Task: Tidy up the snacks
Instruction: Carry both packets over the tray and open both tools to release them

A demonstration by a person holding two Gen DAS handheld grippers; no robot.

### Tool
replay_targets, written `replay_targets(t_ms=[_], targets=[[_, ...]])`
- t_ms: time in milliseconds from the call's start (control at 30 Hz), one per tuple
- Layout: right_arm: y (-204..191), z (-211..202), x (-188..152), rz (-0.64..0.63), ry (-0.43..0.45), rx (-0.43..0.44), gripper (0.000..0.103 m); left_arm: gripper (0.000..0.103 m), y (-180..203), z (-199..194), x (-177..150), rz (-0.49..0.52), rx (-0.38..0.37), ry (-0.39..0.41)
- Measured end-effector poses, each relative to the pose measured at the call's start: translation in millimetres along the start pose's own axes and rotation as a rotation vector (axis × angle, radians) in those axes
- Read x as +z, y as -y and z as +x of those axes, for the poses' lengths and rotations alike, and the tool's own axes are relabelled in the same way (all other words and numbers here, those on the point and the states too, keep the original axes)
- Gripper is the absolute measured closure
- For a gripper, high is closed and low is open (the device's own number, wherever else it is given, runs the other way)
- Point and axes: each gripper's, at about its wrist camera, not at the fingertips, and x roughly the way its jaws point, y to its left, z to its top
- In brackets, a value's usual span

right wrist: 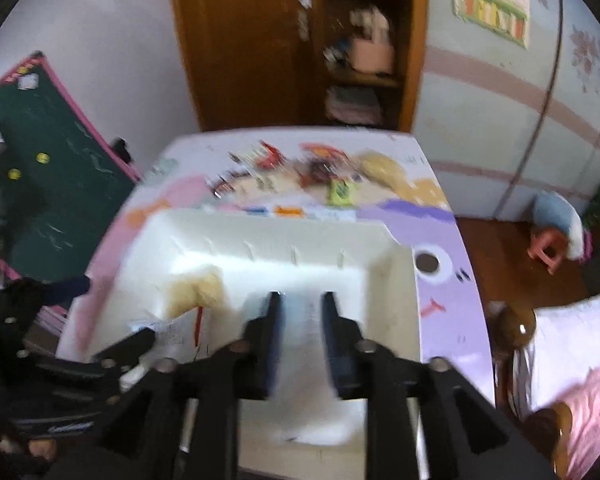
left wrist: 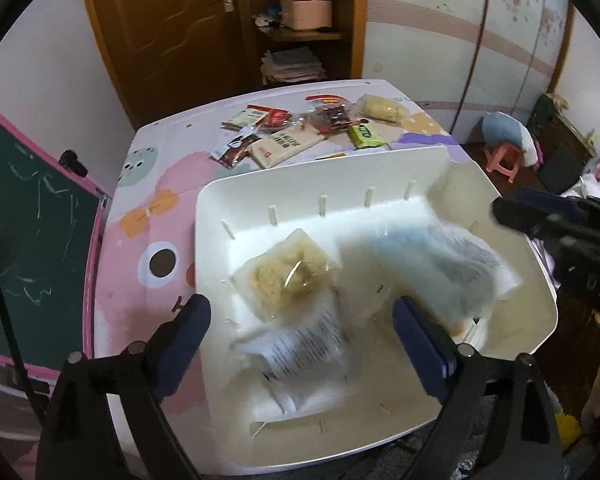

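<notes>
Now both packets are being dropped into the white bin [left wrist: 236, 208]: left tongs [left wrist: 300, 344] apart over the noodle packet [left wrist: 288, 276], right tongs [right wrist: 300, 344] apart w/ the blue packet [right wrist: 300, 312] between, unpressed. Next, the snack pile [left wrist: 300, 128], upper centre of the bench [left wrist: 140, 216], is to be reached.

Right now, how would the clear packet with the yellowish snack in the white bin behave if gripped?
The clear packet probably feels floppy: its film edges look wrinkled. It seems light, lying loosely on another packet in the white bin. The glossy film may slip, and the crumbly-looking filling could crush.
</notes>
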Motion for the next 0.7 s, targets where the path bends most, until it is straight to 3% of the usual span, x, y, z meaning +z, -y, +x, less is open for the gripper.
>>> replay_targets(t_ms=[167, 500, 700], targets=[[7, 5, -1, 0.048, -0.041, 0.018, 0.060, 0.011, 3, 9, 5, 0.018, -0.005, -0.008], [3, 8, 5, 0.054, -0.066, 0.003, 0.060, 0.011, 1, 1, 24, 0.016, -0.026, 0.074], [4, 5, 8, 0.043, -0.041, -0.002, 0.060, 0.011, 10, -8, 29, 0.036, -0.021, 0.177]])
